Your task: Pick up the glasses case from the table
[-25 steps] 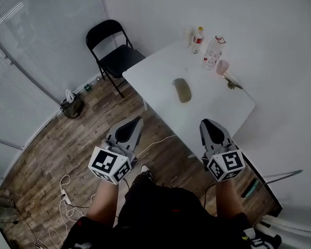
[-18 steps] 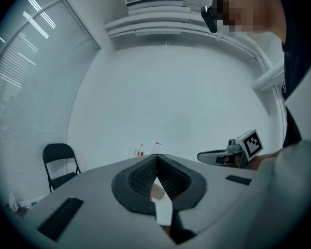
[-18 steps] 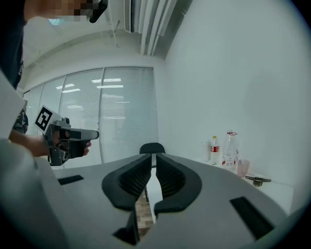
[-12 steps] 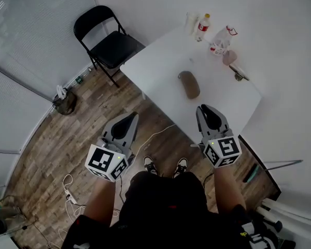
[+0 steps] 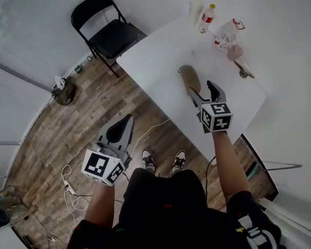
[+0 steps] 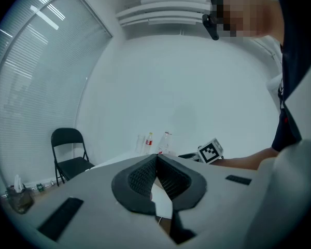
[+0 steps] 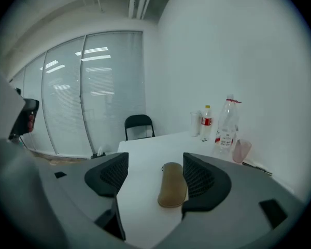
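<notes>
While the right gripper (image 5: 203, 91) opens its empty jaws toward the glasses case (image 5: 188, 79) on the table (image 5: 155, 66) and the left gripper (image 5: 125, 122) sits closed on nothing, I'd pinch that probably light, stiff shell across its middle.

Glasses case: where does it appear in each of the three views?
Head view: brown oblong glasses case upper centre on white table, just ahead of right tongs.
Left gripper view: not in it.
Right gripper view: lower centre, seen between the opening tongs.
Shared landmark: black folding chair.
</notes>
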Tool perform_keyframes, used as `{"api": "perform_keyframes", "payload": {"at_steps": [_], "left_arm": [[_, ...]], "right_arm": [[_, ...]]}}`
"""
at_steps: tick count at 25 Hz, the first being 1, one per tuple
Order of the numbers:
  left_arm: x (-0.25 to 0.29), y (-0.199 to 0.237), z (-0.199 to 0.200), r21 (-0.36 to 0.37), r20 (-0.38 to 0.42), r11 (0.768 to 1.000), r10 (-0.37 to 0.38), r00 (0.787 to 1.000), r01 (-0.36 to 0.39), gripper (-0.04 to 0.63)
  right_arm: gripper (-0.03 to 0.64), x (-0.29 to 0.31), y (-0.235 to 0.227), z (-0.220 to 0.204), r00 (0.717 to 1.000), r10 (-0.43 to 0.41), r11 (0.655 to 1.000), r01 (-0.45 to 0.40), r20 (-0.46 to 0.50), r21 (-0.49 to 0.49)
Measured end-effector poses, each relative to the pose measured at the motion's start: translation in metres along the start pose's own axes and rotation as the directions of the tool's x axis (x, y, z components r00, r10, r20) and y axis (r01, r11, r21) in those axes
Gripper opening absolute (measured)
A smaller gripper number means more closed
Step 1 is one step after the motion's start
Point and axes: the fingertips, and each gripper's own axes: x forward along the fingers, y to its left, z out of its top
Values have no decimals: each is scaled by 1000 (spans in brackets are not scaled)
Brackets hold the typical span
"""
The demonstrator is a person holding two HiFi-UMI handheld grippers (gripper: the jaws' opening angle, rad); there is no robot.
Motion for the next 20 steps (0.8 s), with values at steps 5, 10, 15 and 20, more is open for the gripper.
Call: {"api": "perform_keyframes", "payload": {"at_steps": [5, 10, 15, 20], "left_arm": [[19, 7, -11, 3, -32, 1000, 25, 999, -25, 20], [30, 20, -18, -5, -55, 999, 45, 997, -45, 20], [34, 31, -32, -17, -95, 998, 64, 993, -66, 20], [32, 44, -42, -53, -121, 995, 77, 990, -84, 20]], "right_arm": [[359, 59, -28, -30, 994, -3, 1000, 4, -109, 11], [394, 113, -45, -74, 967, -11, 1000, 11, -254, -4], [413, 147, -64, -120, 920, -17, 1000, 19, -393, 1], [414, 165, -61, -138, 888, 8, 1000, 4, -460, 24]]}}
